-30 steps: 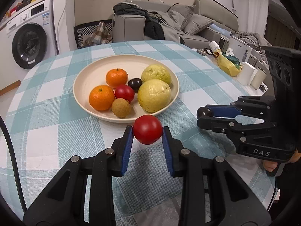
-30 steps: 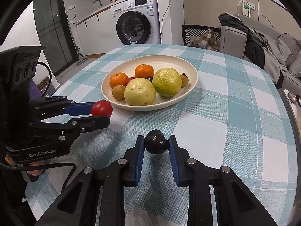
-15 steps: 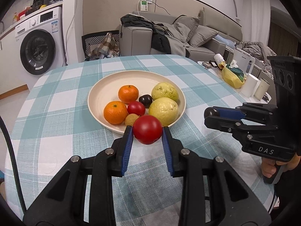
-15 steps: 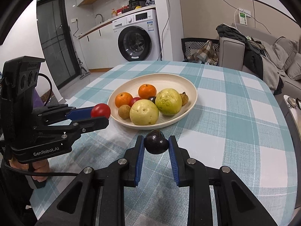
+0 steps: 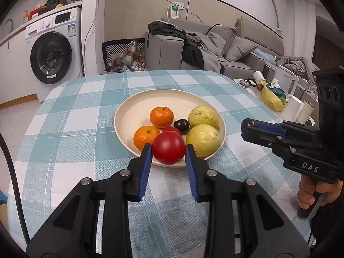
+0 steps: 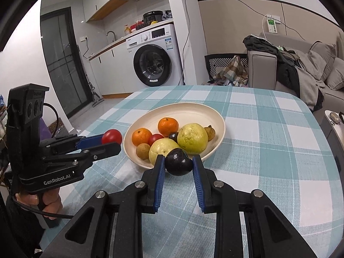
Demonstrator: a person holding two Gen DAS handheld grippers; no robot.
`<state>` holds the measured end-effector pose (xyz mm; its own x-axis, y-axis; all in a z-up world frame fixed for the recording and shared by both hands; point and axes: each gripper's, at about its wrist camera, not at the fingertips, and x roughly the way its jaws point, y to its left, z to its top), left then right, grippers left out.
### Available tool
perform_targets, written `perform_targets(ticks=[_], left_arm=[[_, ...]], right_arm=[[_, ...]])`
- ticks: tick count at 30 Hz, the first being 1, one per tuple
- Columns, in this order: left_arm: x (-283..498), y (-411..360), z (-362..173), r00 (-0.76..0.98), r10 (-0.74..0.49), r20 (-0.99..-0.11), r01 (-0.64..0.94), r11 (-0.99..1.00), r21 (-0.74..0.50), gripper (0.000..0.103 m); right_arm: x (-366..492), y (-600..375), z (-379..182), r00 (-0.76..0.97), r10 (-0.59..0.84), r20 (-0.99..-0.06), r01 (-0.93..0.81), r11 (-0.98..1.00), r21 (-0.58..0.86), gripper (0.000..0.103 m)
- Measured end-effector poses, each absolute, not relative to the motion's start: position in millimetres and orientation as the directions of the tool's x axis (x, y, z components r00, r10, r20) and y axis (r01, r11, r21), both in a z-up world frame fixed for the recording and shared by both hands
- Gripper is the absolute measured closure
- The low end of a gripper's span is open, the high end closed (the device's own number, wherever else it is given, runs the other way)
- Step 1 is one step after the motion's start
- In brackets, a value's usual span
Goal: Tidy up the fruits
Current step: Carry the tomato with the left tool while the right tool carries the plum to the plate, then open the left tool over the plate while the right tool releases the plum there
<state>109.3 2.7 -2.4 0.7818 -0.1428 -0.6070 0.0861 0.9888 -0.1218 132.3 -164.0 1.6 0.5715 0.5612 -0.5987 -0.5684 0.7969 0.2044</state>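
Both claws are clamped on fruit above the checked tablecloth (image 5: 64,129). Left gripper (image 5: 168,152) has its blue pads pressed against either side of a red tomato (image 5: 168,148), holding it clear of the cloth at the near rim of the cream plate (image 5: 133,111). Right gripper (image 6: 178,164) is closed nearly all the way on a small dark, round fruit (image 6: 178,164) — a plum, by the look of it — and holds it just in front of the plate's near edge as well.

On the plate lie two mandarins (image 5: 161,117), side by side towards the left, a second red tomato (image 6: 155,139) between them and the bigger fruit, another dark plum (image 5: 181,125), and two large yellow-green guavas (image 5: 203,140) touching each other on the right side. From the right-hand view a small brown round fruit (image 6: 143,151) sits at the near rim beside one guava, and a second brownish one (image 6: 209,132) is tucked behind the other guava.

A hand (image 5: 311,193) grips the handle of the right tool — fingers curled round it. Behind the table stand a washing machine (image 5: 53,49) and a grey sofa (image 5: 215,45) heaped with clothes.
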Motion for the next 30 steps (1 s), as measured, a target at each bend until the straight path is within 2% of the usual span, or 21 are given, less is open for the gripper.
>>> perform_targets(ticks=[30], left_arm=[[162.2,4.1,-22.2,0.757,-0.123,-0.642,0.072,0.992,-0.105,0.075]], right_arm=[[169.9,-141.2,-18.0,0.532,0.506,-0.679,-0.553,0.815,0.175,0.076]])
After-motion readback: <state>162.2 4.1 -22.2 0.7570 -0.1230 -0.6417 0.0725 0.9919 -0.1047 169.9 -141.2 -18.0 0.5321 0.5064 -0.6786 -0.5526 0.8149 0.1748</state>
